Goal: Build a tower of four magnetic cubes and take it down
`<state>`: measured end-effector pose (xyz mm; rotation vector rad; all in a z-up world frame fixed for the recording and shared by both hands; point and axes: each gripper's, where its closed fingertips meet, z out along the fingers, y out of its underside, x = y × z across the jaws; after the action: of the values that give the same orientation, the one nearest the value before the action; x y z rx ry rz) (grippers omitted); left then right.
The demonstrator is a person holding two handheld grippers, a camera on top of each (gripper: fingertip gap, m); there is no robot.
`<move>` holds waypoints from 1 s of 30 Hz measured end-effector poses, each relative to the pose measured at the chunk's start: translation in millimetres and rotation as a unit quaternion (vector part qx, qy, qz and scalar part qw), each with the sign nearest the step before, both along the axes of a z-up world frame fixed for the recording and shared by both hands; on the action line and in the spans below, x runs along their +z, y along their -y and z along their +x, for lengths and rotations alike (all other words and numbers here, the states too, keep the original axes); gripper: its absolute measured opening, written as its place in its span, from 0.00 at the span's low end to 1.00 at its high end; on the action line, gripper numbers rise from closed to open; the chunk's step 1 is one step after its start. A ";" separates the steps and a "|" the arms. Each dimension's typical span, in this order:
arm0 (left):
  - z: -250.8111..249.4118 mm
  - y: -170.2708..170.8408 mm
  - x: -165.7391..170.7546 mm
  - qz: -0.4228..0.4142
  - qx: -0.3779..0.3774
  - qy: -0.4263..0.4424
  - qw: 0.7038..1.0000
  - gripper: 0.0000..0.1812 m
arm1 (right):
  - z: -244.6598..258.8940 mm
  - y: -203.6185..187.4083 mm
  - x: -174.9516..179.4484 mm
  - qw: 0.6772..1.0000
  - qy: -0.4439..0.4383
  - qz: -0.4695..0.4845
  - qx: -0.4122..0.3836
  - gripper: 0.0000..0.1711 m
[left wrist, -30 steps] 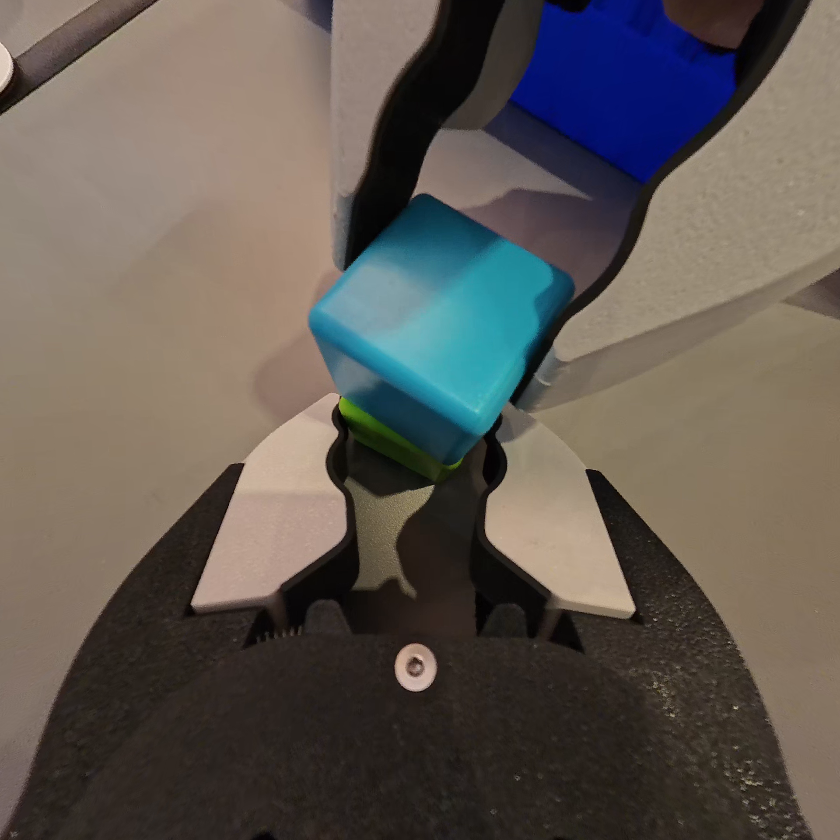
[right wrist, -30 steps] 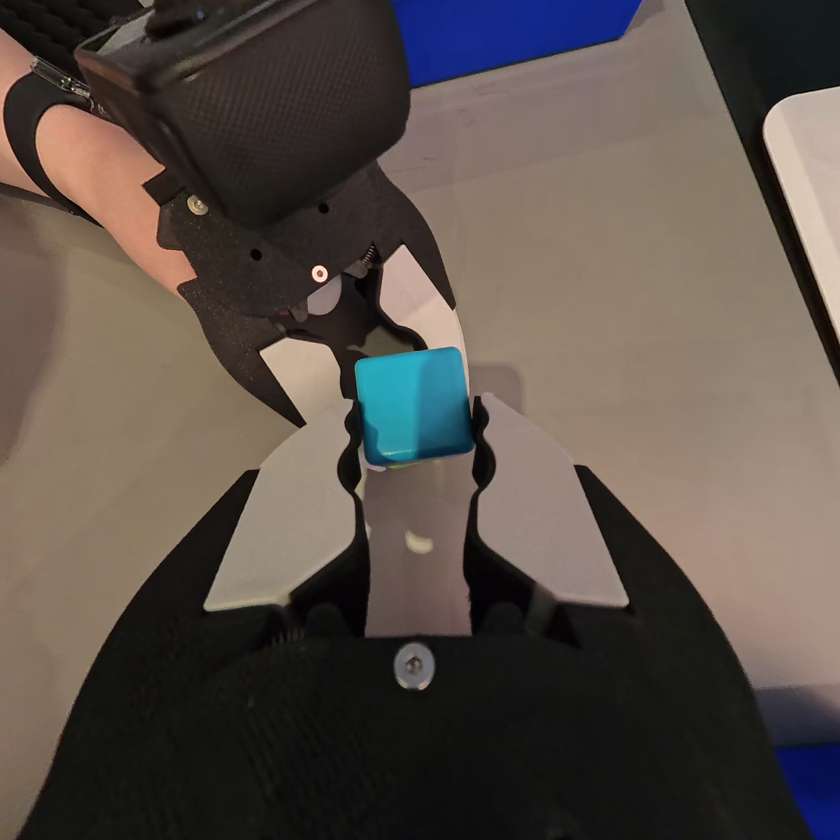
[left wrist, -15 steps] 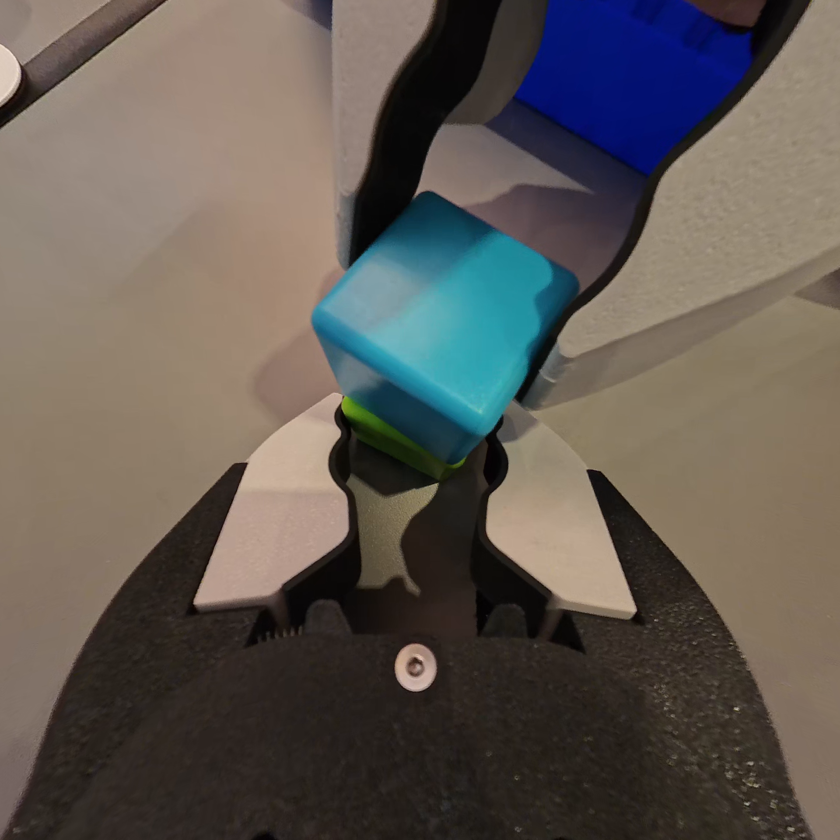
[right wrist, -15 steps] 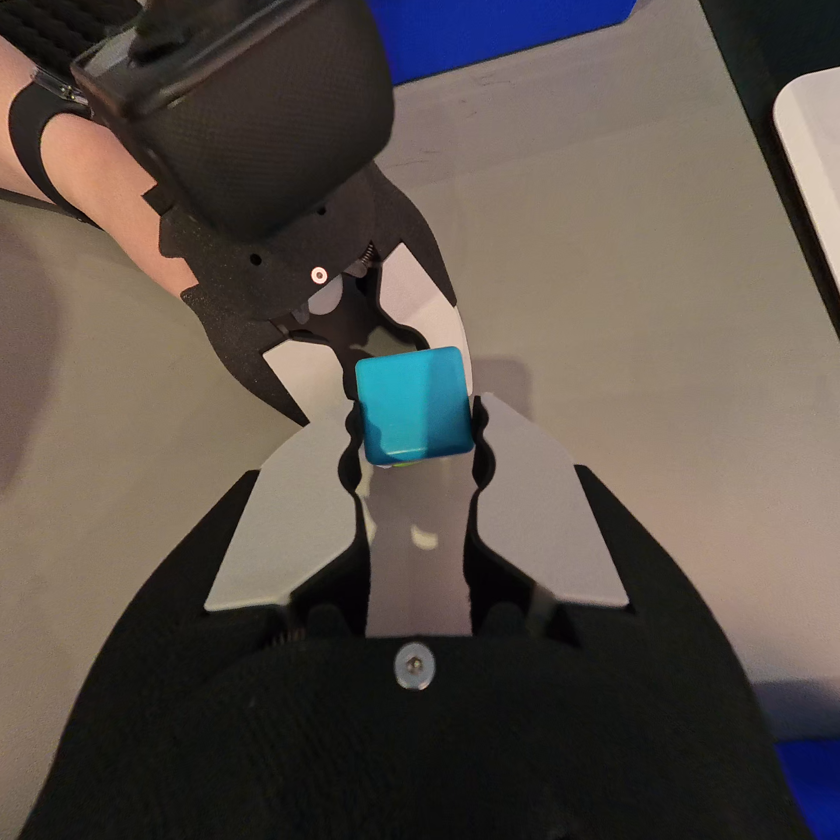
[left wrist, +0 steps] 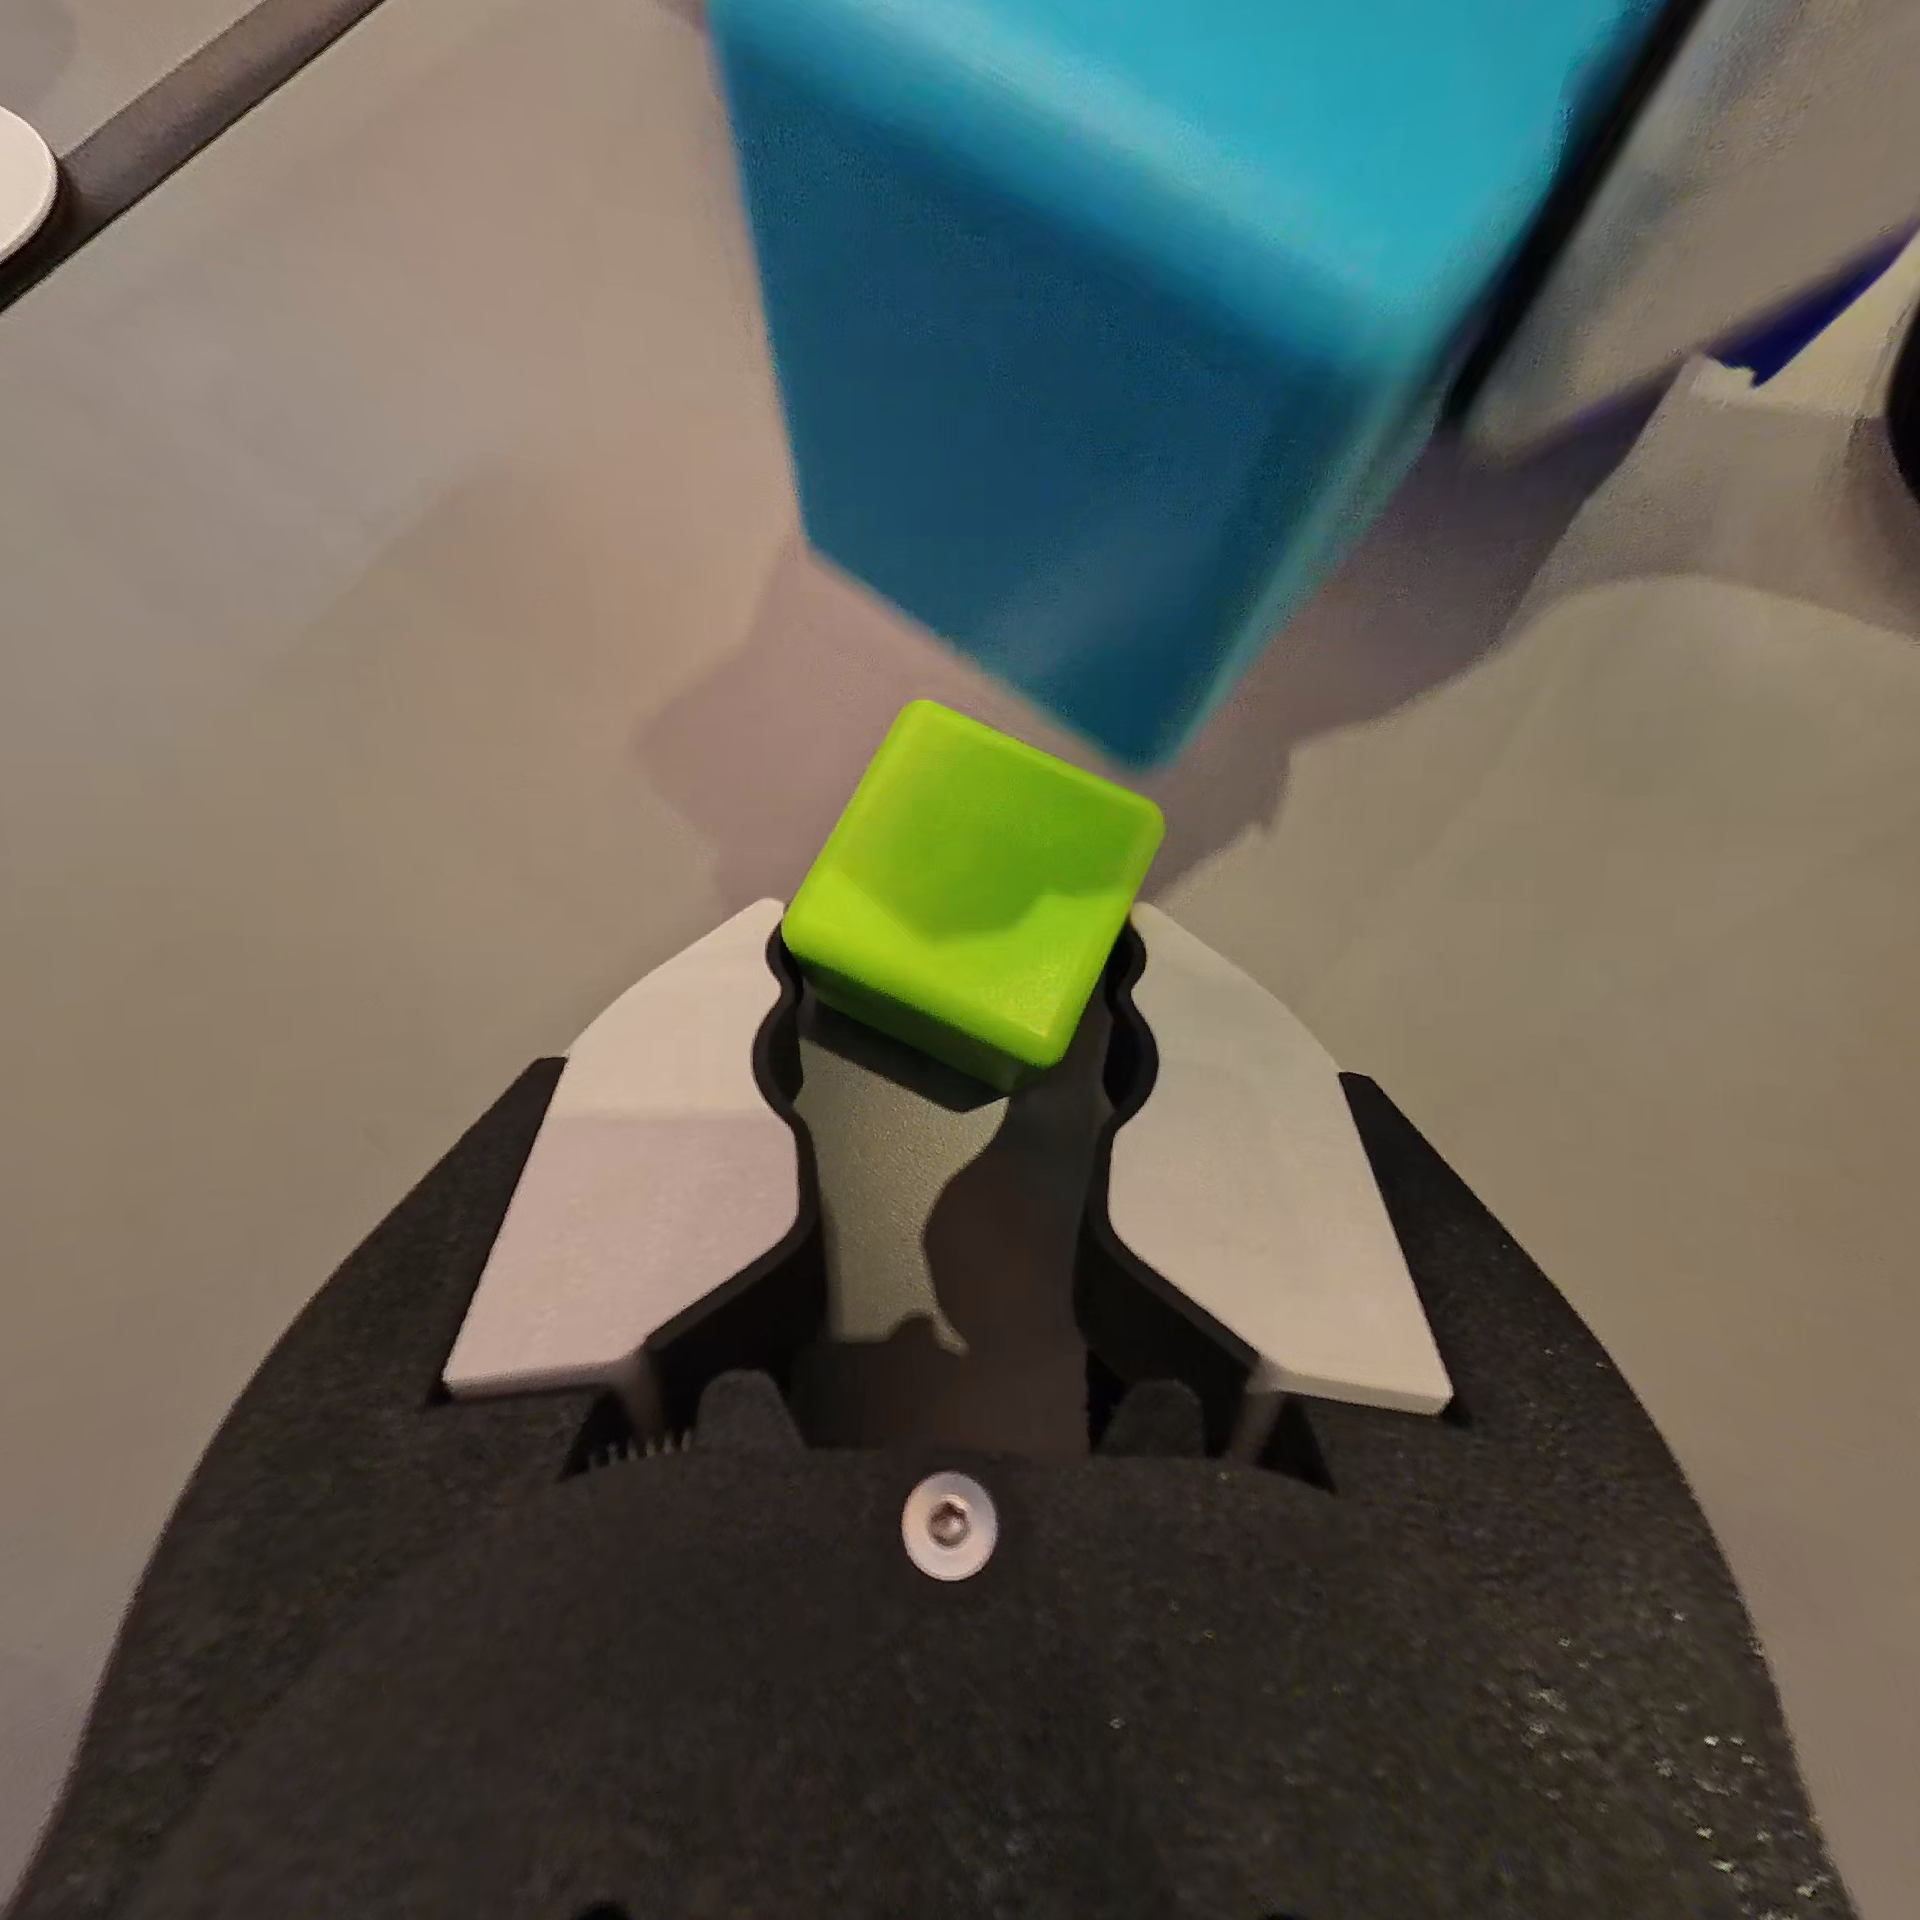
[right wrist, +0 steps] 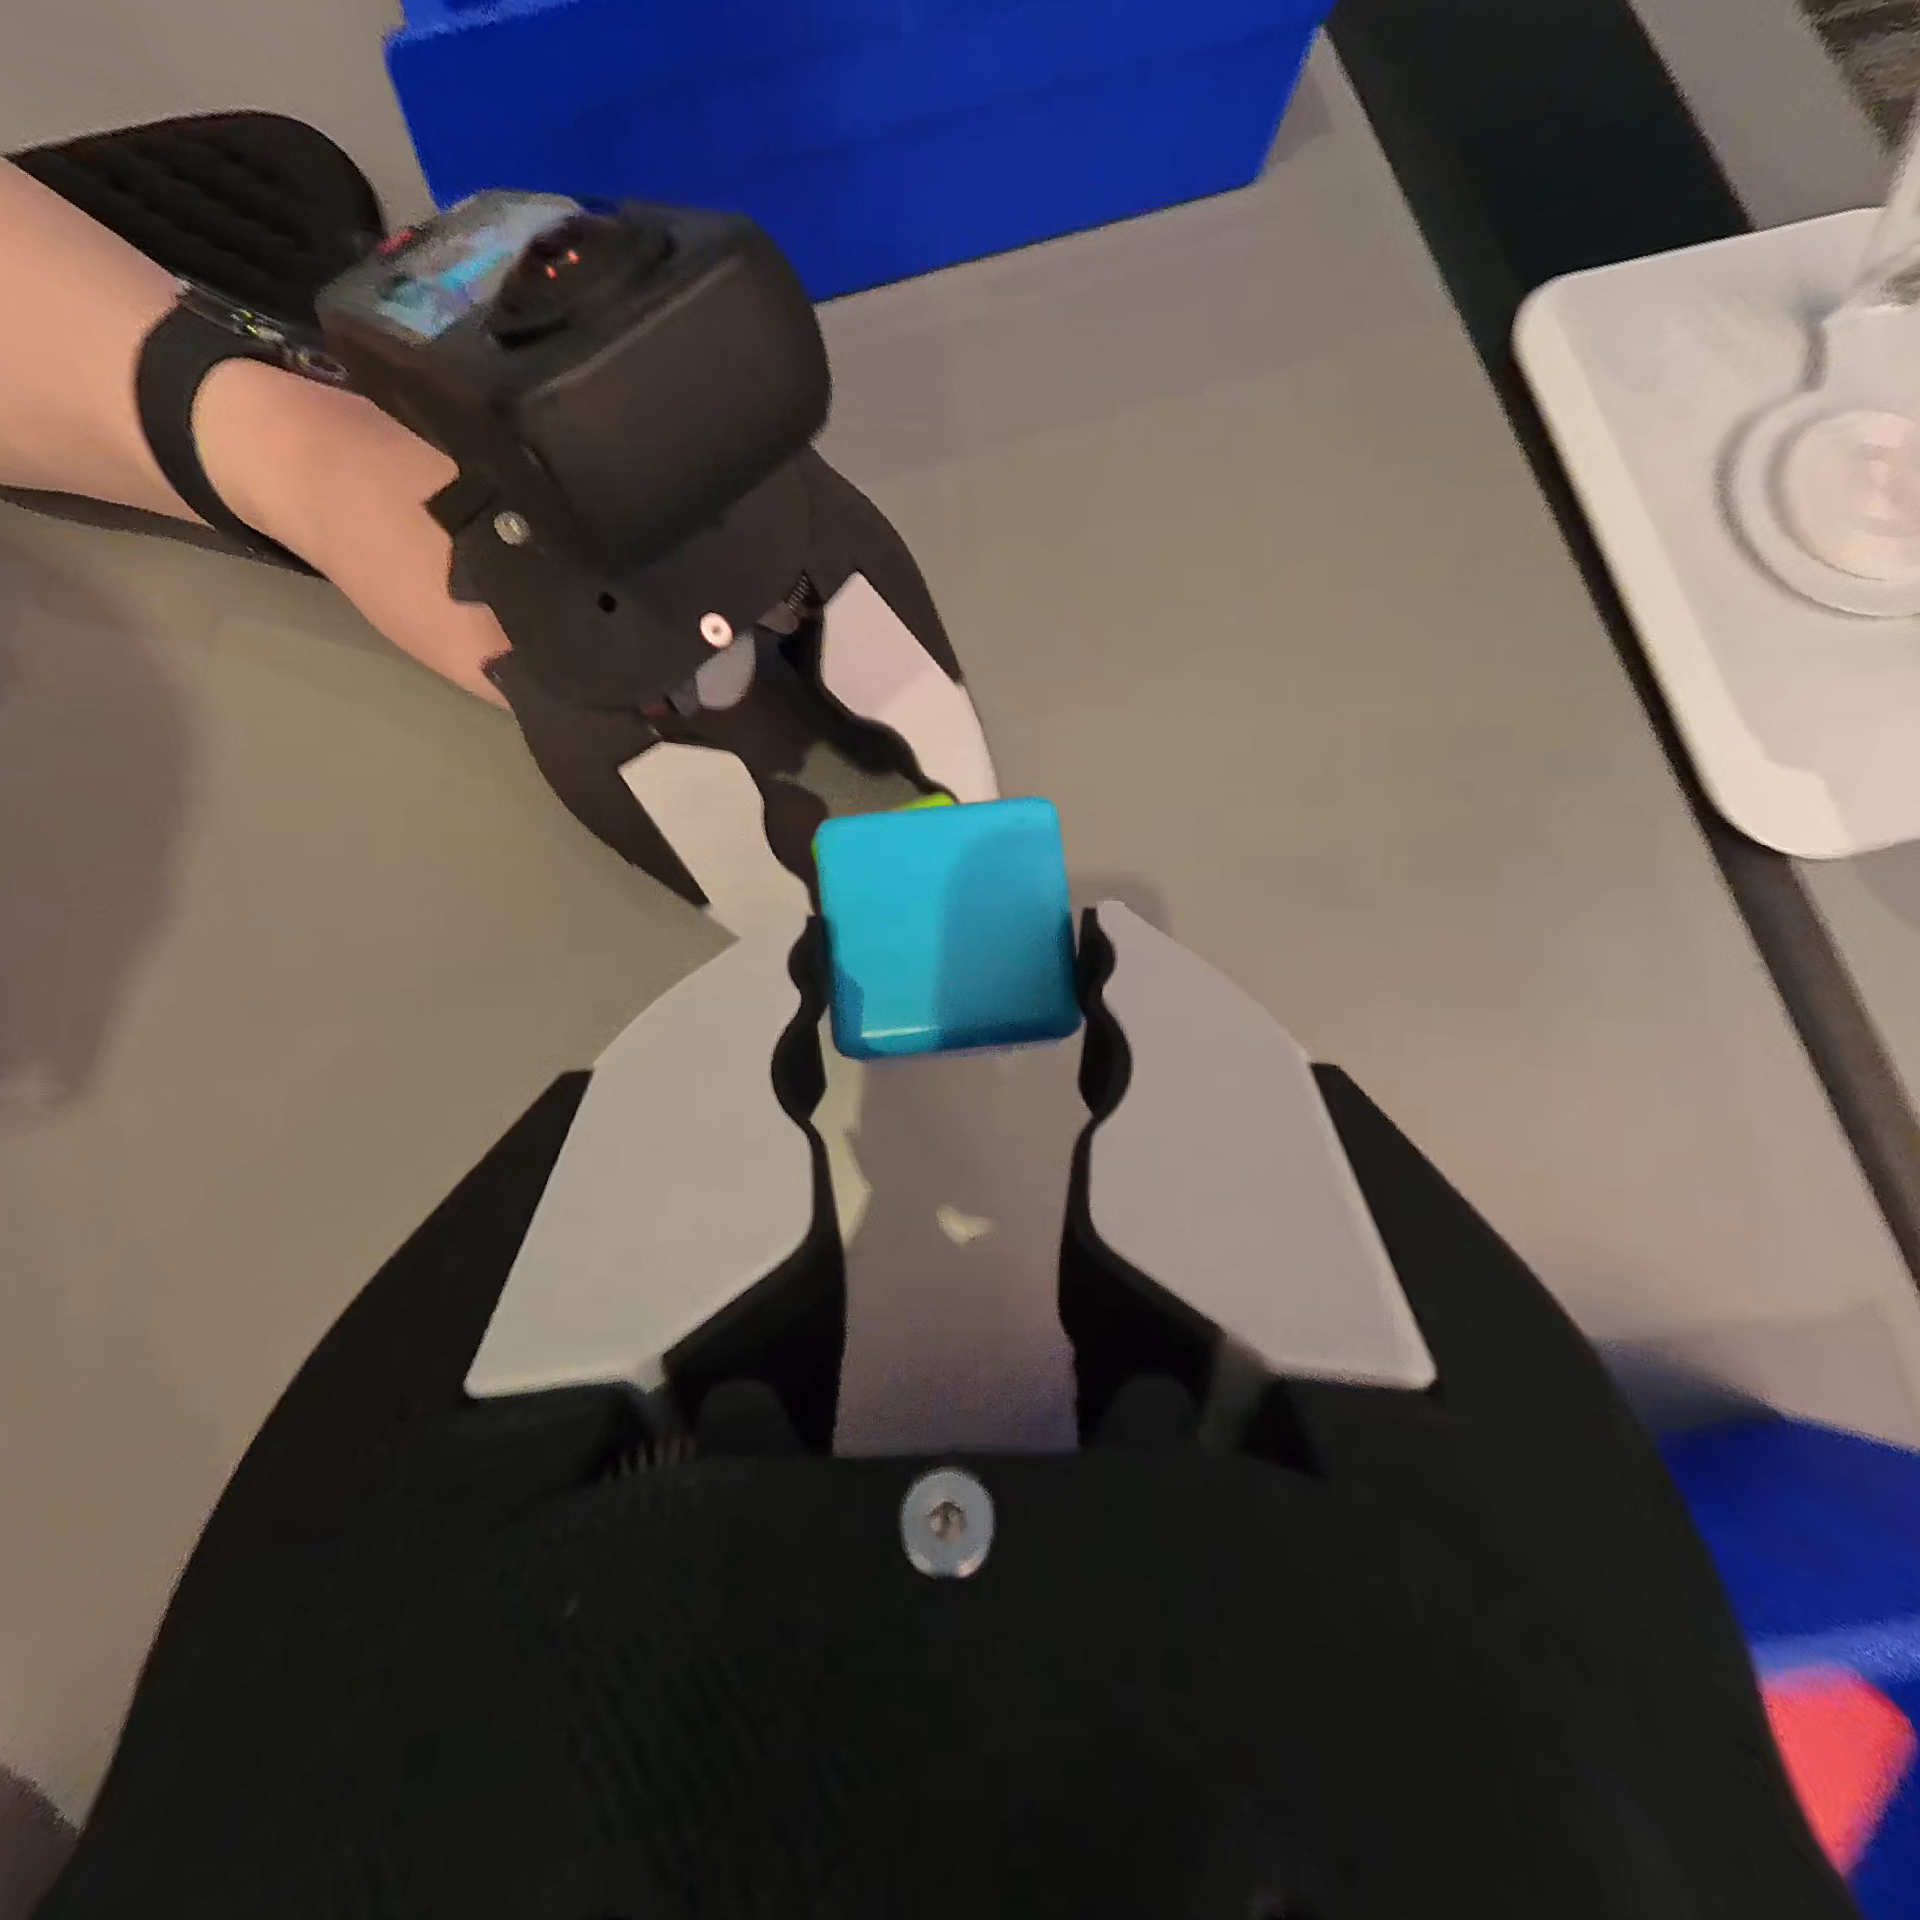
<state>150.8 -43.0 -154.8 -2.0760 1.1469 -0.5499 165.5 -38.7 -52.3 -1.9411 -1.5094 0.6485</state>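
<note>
- Left gripper (left wrist: pixel 961 925), jaws closed on a lime-green plastic cube (left wrist: pixel 971 894) low over the grey table (left wrist: pixel 312 727).
- Right gripper (right wrist: pixel 943 956) clamps a teal plastic cube (right wrist: pixel 940 925), raised clear above the green one.

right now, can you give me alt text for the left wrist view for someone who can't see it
The left gripper is shut on a lime green cube above a grey table. A blurred teal cube fills the upper frame, lifted clear of the green one.
</note>
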 end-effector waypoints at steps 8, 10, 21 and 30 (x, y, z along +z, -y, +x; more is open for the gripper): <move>0.3 0.5 -0.4 -0.003 -0.002 0.000 1.000 0.31 | 133.3 -18.2 78.6 0.986 -0.110 0.057 -0.110 0.28; 0.2 0.6 -0.6 -0.003 -0.003 -0.001 1.000 0.31 | 169.5 -18.7 65.6 0.986 -0.089 0.052 -0.133 0.28; 0.6 0.1 -1.1 -0.001 -0.003 -0.003 1.000 0.30 | 198.9 -20.0 -69.1 0.989 0.106 -0.058 -0.088 0.28; -0.6 -2.2 -0.8 -0.003 0.006 -0.001 1.000 0.30 | 216.0 -22.4 -54.5 0.981 0.093 -0.071 -0.153 0.33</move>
<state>150.2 -40.8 -155.6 -2.0864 1.1353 -0.5467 381.5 -16.3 -106.8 -2.3373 -1.2575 0.4595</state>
